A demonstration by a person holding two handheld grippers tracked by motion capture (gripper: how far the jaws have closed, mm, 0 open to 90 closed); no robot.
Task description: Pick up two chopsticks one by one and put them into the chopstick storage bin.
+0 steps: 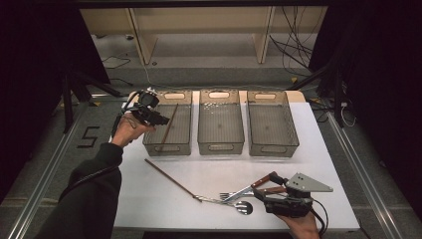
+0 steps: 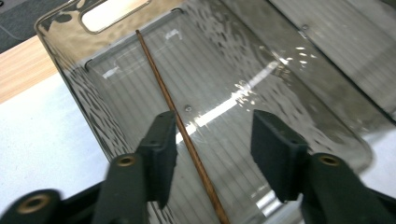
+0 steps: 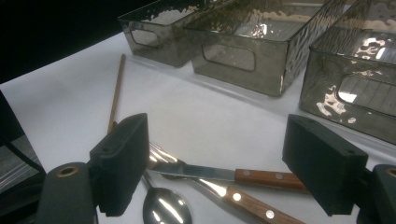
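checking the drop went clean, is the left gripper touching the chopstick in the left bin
Cannot tell. In the left gripper view the left gripper is open, but the chopstick passes right along the left jaw's inner edge inside the left bin.

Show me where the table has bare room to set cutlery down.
Free: the middle bin and right bin, plus bare table between the bins and the cutlery pile. Crowded: the near edge around the right tongs; the left bin already holds one chopstick.
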